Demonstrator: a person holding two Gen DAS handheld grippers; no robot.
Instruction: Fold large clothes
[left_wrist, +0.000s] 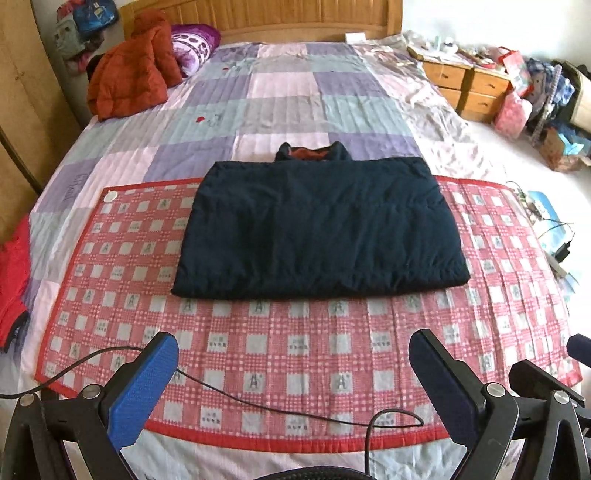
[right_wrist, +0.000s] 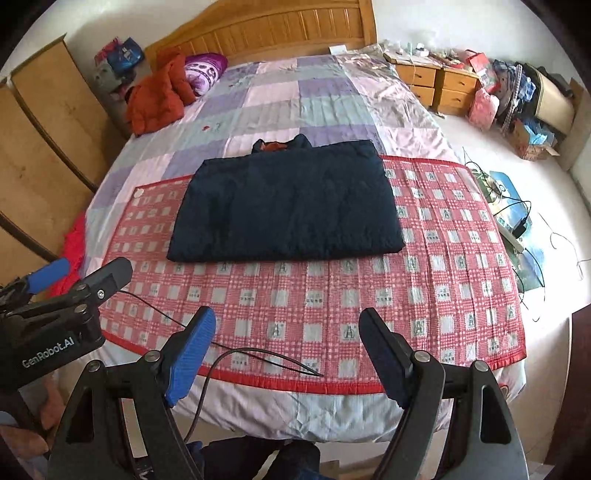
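A dark navy padded jacket (left_wrist: 317, 229) lies folded into a flat rectangle on the red checked mat (left_wrist: 295, 350), its collar with orange lining at the far edge. The right wrist view shows the same jacket (right_wrist: 284, 206) on the mat (right_wrist: 443, 258). My left gripper (left_wrist: 293, 354) hangs open above the mat's near part, well short of the jacket, nothing between its blue pads. My right gripper (right_wrist: 288, 332) is open too, held over the near edge of the mat with nothing in it. The left gripper (right_wrist: 85, 275) appears at the left of the right wrist view.
A thin black cable (left_wrist: 258, 402) trails across the mat's near edge. An orange-red coat (left_wrist: 129, 70) and a purple pillow (left_wrist: 194, 46) lie near the wooden headboard (left_wrist: 258, 18). Bedside drawers (left_wrist: 465, 86) and a cluttered floor (left_wrist: 546, 122) are at the right. A wardrobe (right_wrist: 44, 155) stands left.
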